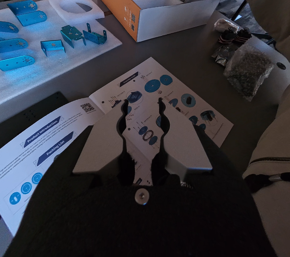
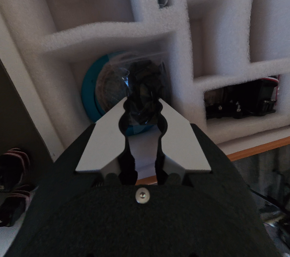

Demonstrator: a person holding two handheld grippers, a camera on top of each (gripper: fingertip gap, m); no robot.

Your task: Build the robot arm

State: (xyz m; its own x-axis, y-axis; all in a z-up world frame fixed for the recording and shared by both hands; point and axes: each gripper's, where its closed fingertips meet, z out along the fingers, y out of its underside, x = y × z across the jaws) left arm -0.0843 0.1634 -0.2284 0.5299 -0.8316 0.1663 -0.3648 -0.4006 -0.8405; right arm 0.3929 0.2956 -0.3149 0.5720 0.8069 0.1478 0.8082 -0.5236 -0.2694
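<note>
A clear plastic bag of small dark parts (image 2: 141,90) is seen in a square compartment of the white foam insert (image 2: 109,34), lying over a blue round disc (image 2: 88,92). The bag is judged light, soft and crinkly, with a slippery film; a hold is best taken on the bunched film at the near end, not on the loose contents. The right gripper (image 2: 143,100) is set at that near end with its jaws at a moderate gap; the bag sits between the tips, but whether it is pinched cannot be told, as the contact is dark and blurred. Black servo-like units (image 2: 240,101) are seen in the neighbouring compartment to the right.

The left gripper (image 1: 143,101) is held above an open assembly booklet (image 1: 172,92) on the grey table (image 1: 180,48), jaws apart, nothing between them. Blue metal brackets (image 1: 69,37) are laid on a foam sheet to the left, and the orange-and-white box (image 1: 157,13) stands beyond.
</note>
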